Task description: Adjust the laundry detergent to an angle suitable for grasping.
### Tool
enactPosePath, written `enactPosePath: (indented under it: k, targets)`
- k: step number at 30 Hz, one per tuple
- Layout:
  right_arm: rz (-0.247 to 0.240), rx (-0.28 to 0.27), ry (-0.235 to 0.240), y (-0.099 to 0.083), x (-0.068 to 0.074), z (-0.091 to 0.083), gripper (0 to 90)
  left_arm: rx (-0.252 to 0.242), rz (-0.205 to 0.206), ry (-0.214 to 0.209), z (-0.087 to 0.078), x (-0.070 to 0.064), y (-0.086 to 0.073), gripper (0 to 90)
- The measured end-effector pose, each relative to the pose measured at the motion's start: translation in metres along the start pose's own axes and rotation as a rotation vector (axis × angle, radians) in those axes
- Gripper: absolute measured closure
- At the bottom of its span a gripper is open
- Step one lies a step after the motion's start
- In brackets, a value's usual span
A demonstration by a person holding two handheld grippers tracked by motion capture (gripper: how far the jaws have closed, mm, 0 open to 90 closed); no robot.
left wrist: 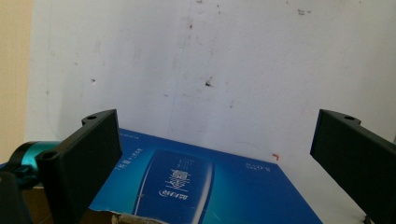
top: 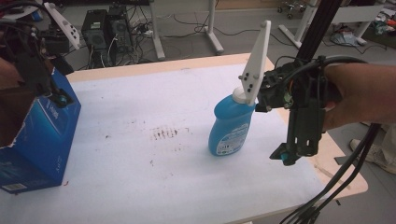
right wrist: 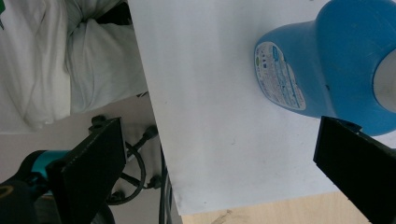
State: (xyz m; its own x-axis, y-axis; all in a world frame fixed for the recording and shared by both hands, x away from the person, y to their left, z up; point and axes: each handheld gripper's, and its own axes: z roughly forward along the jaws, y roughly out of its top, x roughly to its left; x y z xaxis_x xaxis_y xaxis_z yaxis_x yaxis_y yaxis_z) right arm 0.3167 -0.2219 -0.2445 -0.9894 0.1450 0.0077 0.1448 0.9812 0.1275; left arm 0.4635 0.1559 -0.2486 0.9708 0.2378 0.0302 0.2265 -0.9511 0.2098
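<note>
The blue bottle [top: 228, 129] looks like smooth, slightly glossy plastic with a white plastic cap [top: 240, 95] and a paper label [right wrist: 279, 76]. The blue box [top: 35, 140] is glossy printed cardboard, torn brown at its edge. The table [top: 140, 107] has a matt white, stained sheet over pale wood. Both grippers' jaws are matt black plastic.

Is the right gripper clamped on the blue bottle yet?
No, the right gripper has its jaws wide apart, with the blue bottle beside one jaw, not between them.
</note>
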Motion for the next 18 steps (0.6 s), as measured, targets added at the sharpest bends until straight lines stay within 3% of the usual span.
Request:
enactPosePath:
  k: [10,13,16,18]
  targets:
    - [-0.009,-0.011,-0.008,-0.002,0.003,-0.004,2.0,-0.044,-0.022,0.031,-0.004,-0.003,-0.006,2.0]
    - [-0.012,-0.017,-0.008,-0.004,0.004,-0.003,2.0,-0.076,-0.036,0.045,-0.004,-0.003,-0.009,2.0]
    - [-0.014,-0.019,-0.008,-0.006,0.005,-0.003,2.0,-0.158,-0.064,0.067,-0.004,-0.005,-0.012,2.0]
    - [-0.013,-0.029,-0.012,-0.008,0.007,-0.004,2.0,-0.244,-0.1,0.096,-0.002,-0.005,-0.014,2.0]
